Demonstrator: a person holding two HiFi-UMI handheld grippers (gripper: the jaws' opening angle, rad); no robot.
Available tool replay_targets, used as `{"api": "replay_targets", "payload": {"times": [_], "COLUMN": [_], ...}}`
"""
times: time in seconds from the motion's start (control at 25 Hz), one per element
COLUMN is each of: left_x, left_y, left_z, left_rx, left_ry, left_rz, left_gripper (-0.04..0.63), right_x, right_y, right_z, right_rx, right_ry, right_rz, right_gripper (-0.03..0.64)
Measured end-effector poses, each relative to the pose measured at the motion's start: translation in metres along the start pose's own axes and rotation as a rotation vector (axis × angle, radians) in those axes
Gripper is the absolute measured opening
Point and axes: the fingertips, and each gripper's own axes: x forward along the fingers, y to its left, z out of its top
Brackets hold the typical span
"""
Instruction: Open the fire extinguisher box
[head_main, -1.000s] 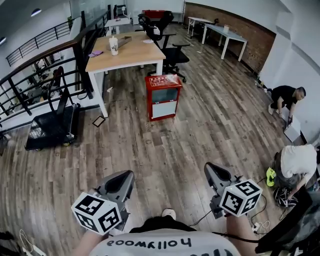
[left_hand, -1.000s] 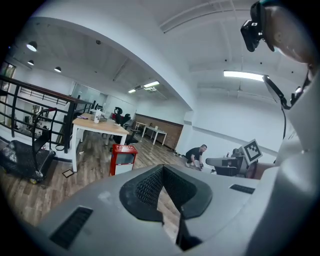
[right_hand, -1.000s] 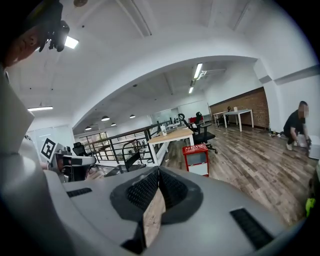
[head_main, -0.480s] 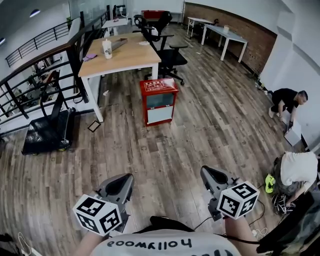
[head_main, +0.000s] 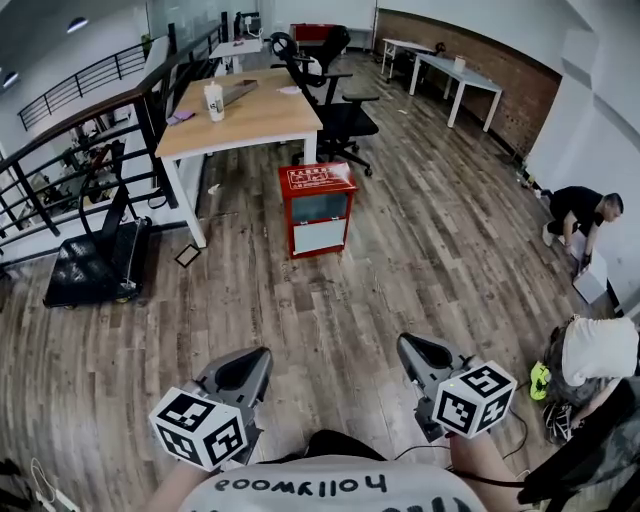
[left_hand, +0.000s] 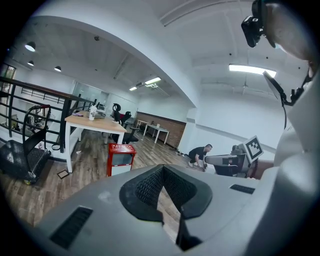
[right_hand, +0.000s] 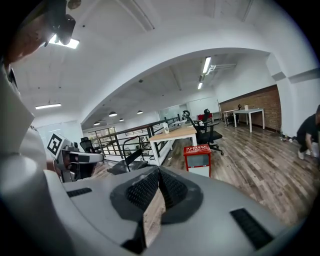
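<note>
On the floor by the surface (head_main: 255, 118), the box (head_main: 318, 208) appears nearer than a second ago; left tool (head_main: 243, 368) and right tool (head_main: 425, 352), both closed and empty, are well apart from it: approach phase.

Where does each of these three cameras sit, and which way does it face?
Head view: on the person's head, facing steeply down at the floor; shows left gripper, right gripper and shirt.
Left gripper view: on the left gripper, facing along its shut jaws; the right gripper shows at right.
Right gripper view: on the right gripper, facing along its shut jaws.
Shared: all three see the red box.
</note>
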Motion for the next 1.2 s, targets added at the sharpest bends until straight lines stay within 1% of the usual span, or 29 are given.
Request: {"api": "replay_targets", "payload": {"times": [0.12, 0.32, 0.48, 0.6, 0.84, 0.96, 1.2], "left_x": [0.008, 0.020, 0.022, 0.021, 0.014, 0.016, 0.030], "left_y": [-0.002, -0.007, -0.010, -0.010, -0.004, -0.006, 0.000], "left_z": [0.003, -0.002, -0.002, -0.001, -0.003, -0.004, -0.002], "left_rx": [0.007, 0.021, 0.036, 0.055, 0.058, 0.060, 0.059], "left_ry": [-0.007, 0.009, 0.026, 0.025, 0.030, 0.032, 0.040], "left_rz": [0.003, 0.012, 0.024, 0.043, 0.096, 0.085, 0.049], "left_gripper": [0.006, 0.006, 0.006, 0.006, 0.006, 0.006, 0.006], "right_x": [0.001, 0.002, 0.002, 0.001, -0.003, -0.006, 0.001], "right_y": [-0.006, -0.022, -0.025, -0.029, -0.030, -0.034, -0.038], "right_z": [0.000, -0.011, -0.014, -0.015, -0.020, -0.021, -0.021], "right_rx": [-0.002, 0.006, 0.020, 0.026, 0.042, 0.059, 0.014], "right_ry": [-0.002, 0.011, 0.018, 0.010, 0.003, 0.008, 0.030], "right_rz": [0.008, 0.010, 0.023, 0.027, 0.038, 0.030, -0.003], "right_gripper": [0.009, 0.009, 0.009, 0.009, 0.009, 0.009, 0.009]}}
